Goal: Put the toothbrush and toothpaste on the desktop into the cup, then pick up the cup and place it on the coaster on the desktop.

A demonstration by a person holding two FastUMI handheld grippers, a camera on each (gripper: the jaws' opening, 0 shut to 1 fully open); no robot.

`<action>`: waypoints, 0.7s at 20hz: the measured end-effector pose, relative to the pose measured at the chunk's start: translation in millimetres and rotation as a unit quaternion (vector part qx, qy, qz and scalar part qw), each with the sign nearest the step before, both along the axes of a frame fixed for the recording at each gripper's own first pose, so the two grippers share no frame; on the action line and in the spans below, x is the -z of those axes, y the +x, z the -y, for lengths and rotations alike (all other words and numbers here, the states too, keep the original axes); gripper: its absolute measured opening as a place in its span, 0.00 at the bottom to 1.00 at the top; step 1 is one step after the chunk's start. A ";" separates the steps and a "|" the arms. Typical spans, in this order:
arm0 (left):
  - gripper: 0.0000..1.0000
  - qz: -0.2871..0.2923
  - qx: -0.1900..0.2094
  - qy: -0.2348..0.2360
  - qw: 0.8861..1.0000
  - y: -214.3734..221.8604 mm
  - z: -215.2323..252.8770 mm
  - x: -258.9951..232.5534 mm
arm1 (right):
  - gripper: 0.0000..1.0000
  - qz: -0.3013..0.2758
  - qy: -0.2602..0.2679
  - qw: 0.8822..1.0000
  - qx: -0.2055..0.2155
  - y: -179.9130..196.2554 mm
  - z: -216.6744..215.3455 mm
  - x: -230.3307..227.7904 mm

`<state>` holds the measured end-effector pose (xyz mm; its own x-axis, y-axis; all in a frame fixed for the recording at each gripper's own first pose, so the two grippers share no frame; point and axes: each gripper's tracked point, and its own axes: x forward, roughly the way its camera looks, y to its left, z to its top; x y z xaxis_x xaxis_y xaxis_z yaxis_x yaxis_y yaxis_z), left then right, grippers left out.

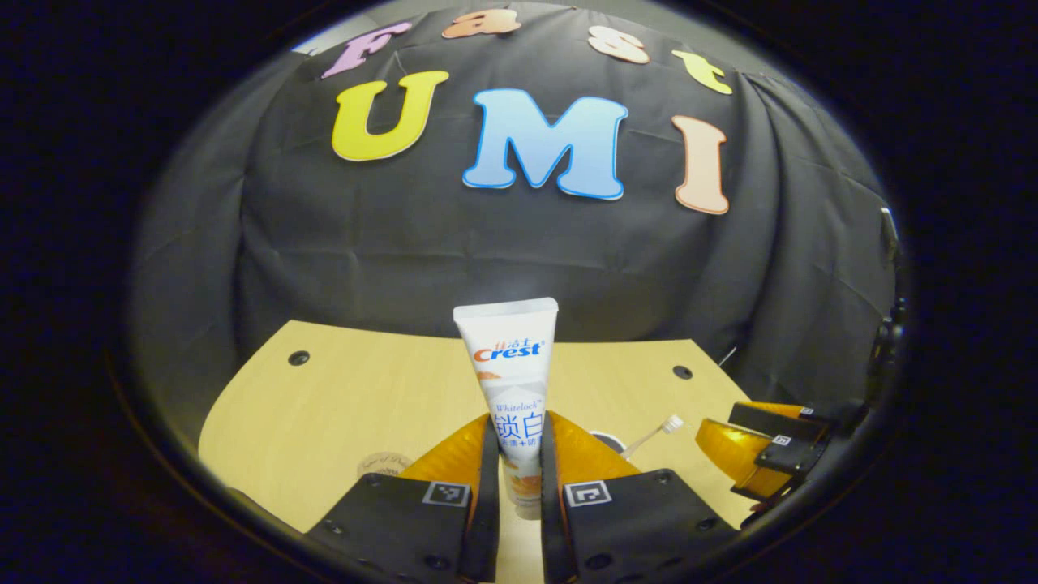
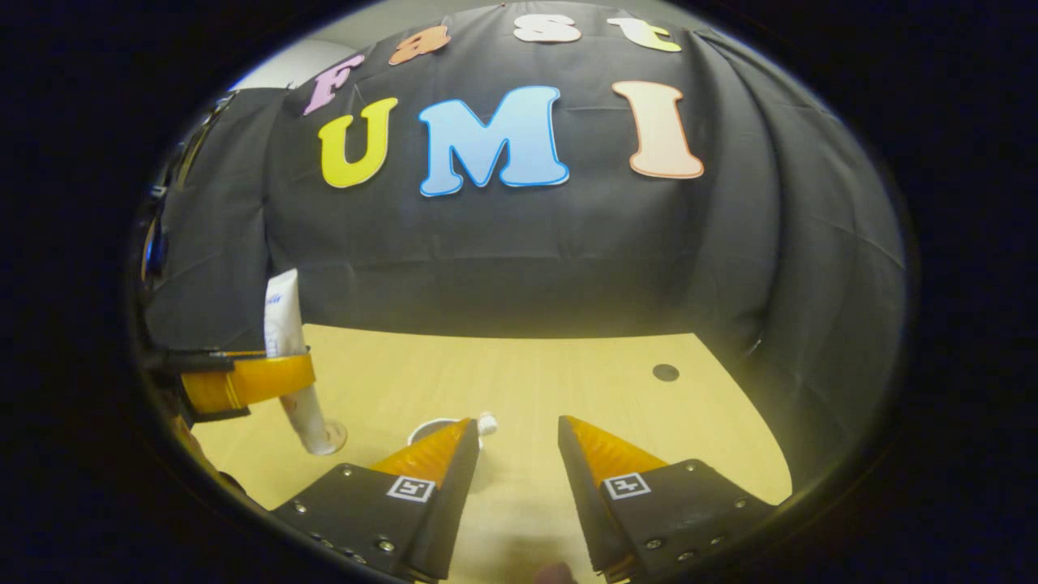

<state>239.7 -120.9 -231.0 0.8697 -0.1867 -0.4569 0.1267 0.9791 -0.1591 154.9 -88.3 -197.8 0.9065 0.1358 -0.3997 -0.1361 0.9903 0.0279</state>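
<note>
Left gripper view: toothpaste (image 1: 511, 381) between fingers (image 1: 485, 474).

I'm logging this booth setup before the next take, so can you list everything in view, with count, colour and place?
toothpaste tube: one, white with printed label, held upright cap-down above the desk, clamped between the left gripper's fingers.
toothbrush: one, white head and pale handle, slanting up out of the cup, right of the tube in the left gripper view.
cup: one, its rim partly hidden behind a finger; colour hard to tell.
coaster: one, round, pale brown, on the desk's near left.
desk: one, light wood, with dark round holes near its far corners.
left gripper: one, shut on the tube.
right gripper: one, open, holding nothing, near the cup.
</note>
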 end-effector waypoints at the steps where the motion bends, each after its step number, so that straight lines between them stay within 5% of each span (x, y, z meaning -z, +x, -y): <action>1: 0.28 0.014 -0.001 -0.003 1.000 6.3 4.1 -3.5 | 0.61 -0.003 -0.004 1.000 0.004 -3.0 6.2 3.7; 14: 0.28 0.119 0.004 0.024 0.993 45.8 51.1 17.2 | 0.61 -0.059 -0.037 0.997 0.041 -42.6 72.9 52.2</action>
<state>285.4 -172.1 -248.2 0.9525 -0.1776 -0.2475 0.1635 0.9836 -0.0767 112.3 -161.2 -250.0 0.8590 0.0283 -0.5112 -0.0540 0.9979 -0.0355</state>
